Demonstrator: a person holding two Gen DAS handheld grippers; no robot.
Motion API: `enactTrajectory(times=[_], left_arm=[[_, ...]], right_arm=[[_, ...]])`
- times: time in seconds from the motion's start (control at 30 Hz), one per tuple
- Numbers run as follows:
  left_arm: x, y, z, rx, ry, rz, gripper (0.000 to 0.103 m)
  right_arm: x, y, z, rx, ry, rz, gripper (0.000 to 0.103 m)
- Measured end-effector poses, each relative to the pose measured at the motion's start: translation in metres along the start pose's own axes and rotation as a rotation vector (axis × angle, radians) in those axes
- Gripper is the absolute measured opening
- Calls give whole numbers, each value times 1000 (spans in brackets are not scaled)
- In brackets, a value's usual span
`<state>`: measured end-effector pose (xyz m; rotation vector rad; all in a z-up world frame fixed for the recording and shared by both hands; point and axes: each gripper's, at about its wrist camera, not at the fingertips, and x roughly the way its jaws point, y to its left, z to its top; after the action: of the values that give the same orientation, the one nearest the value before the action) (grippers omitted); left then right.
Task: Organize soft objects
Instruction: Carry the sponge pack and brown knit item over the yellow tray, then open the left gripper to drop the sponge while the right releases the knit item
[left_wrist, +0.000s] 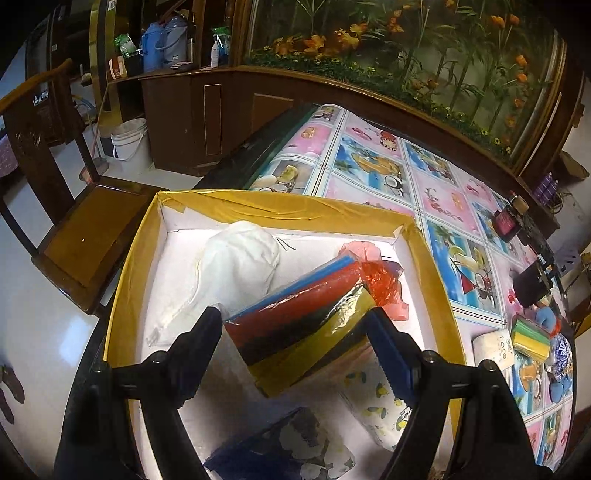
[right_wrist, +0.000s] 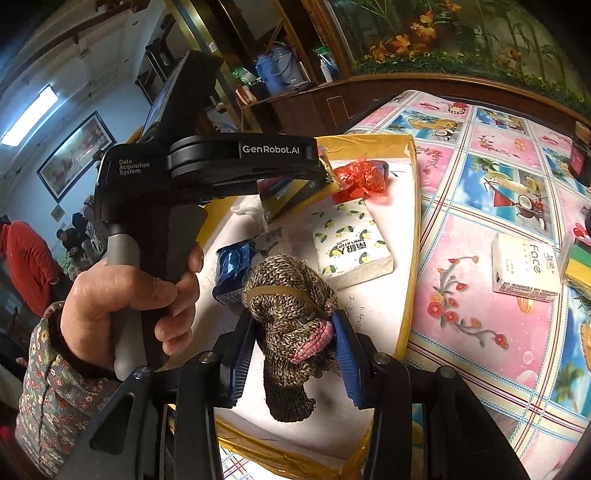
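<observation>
My left gripper is shut on a plastic-wrapped pack of coloured cloths, red, blue, black and yellow, held tilted over the yellow-rimmed white box. In the box lie a white cloth bundle, a red plastic bag, a lemon-print tissue pack and a blue floral packet. My right gripper is shut on a rolled brown knitted bundle with a rubber band, above the box's near side. A hand holds the left gripper's handle in the right wrist view.
On the flowered tablecloth right of the box lie a white "Face" tissue pack and a yellow-green cloth pack. A wooden chair stands left of the table. A dark jar stands at the far right.
</observation>
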<state>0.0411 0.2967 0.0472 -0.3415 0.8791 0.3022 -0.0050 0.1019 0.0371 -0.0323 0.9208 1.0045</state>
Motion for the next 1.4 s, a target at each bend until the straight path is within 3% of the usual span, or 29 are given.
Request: enactTrajectory(times=[0.6, 0.8, 1.4], left_arm=[[3, 0, -3, 9, 14, 10, 80], [2, -1, -3, -3, 17, 7, 80], [-45, -13, -13, 11, -32, -29, 81]], right_arm=[[0, 3, -1, -12, -11, -51, 46], [-4, 0, 0, 2, -16, -41, 54], [-35, -26, 4, 95, -83, 11, 54]])
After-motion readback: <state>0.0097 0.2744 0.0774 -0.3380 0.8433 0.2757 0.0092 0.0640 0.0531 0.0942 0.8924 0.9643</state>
